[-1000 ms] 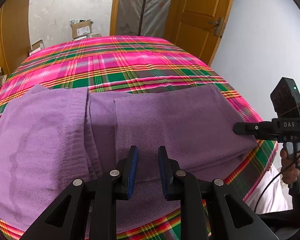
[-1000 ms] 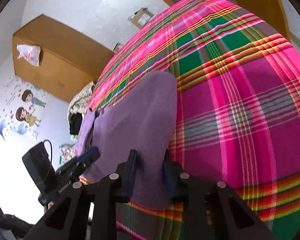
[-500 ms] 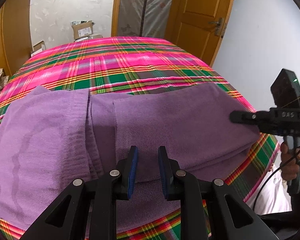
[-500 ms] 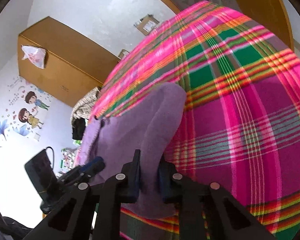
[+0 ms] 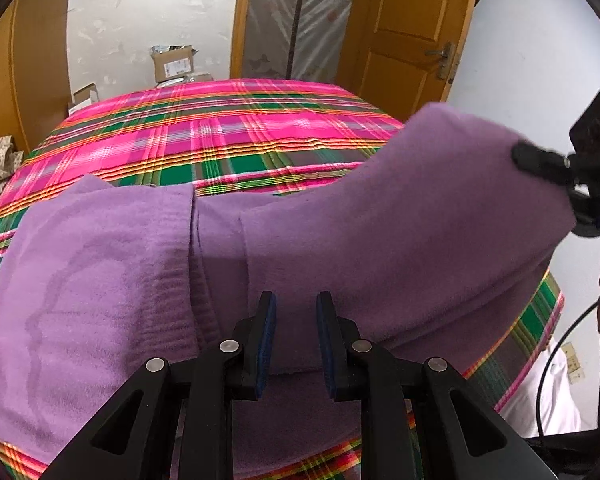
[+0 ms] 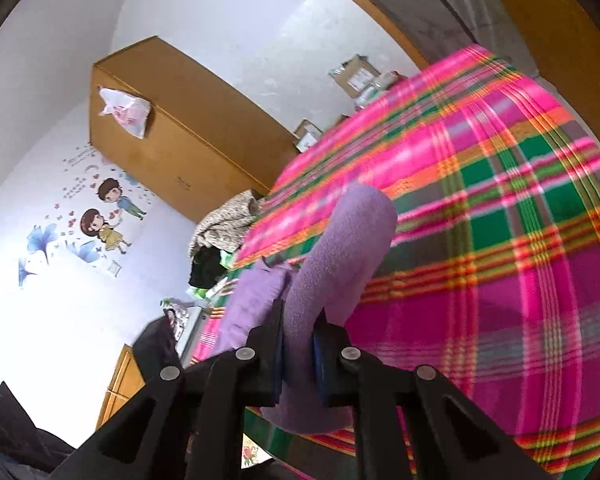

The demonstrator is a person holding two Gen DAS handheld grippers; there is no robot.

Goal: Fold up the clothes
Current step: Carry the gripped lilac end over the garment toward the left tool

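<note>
one purple garment [image 5: 340, 240], two grippers [image 5: 296, 344]

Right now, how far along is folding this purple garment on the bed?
Done: the purple garment already lies in layers on the plaid bedspread. In hand: the right gripper, jaws just closing, pinches its right end, raised off the bed. The left gripper hovers open above the near edge. Left: laying that end over leftward.

Both wrist cameras look closely along their claws, sharing the purple garment [image 5: 380, 220] on the plaid bed [image 5: 220, 128].

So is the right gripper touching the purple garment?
Touching: the right wrist view shows the right gripper pinching a fold of the purple garment between its pads.
</note>
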